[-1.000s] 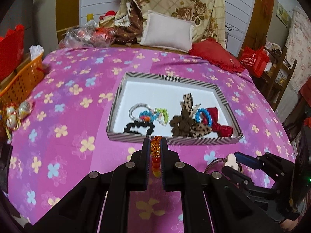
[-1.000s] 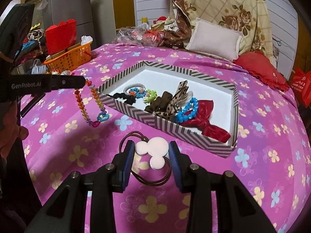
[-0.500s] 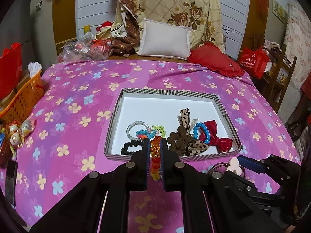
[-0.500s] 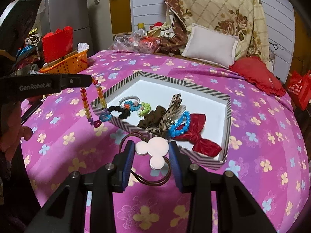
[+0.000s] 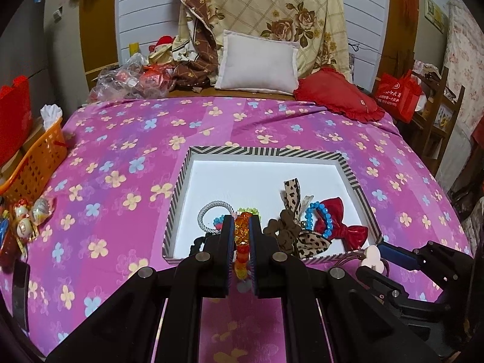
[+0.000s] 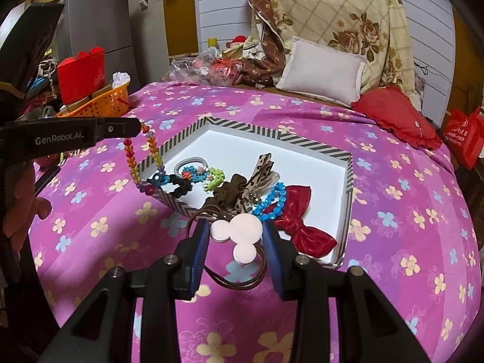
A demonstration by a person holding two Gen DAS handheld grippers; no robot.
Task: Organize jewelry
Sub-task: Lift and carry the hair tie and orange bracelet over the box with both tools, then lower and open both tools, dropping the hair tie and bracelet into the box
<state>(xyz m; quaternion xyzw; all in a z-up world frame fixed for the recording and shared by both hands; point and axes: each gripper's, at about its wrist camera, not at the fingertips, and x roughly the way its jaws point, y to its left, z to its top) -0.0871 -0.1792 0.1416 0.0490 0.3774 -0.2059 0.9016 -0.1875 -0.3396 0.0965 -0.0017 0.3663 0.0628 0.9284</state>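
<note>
A striped-rim white tray point(image 5: 351, 169) point(image 6: 348, 181) sits on the pink flowered bedspread and holds several hair ties, a blue bead bracelet point(image 6: 272, 202) and a red bow point(image 6: 296, 214). My left gripper point(image 5: 242, 230) is shut on a multicoloured bead bracelet point(image 5: 241, 242), which hangs in a loop point(image 6: 145, 163) over the tray's near left corner. My right gripper point(image 6: 236, 236) is shut on a brown hair tie with a white mouse-shaped charm point(image 6: 239, 233), held above the bedspread just in front of the tray's near edge; it also shows in the left wrist view point(image 5: 372, 257).
An orange basket point(image 5: 33, 163) and red box point(image 6: 81, 72) stand at the bed's left edge. Wrapped sweets point(image 5: 27, 214) lie at left. A white pillow point(image 5: 257, 63), red cushion point(image 5: 338, 96) and plastic bags point(image 5: 127, 78) lie at the bed's head.
Both grippers have risen and moved forward toward the tray with their items. The bead bracelet now hangs over the tray's near left corner instead of over the bedspread.
</note>
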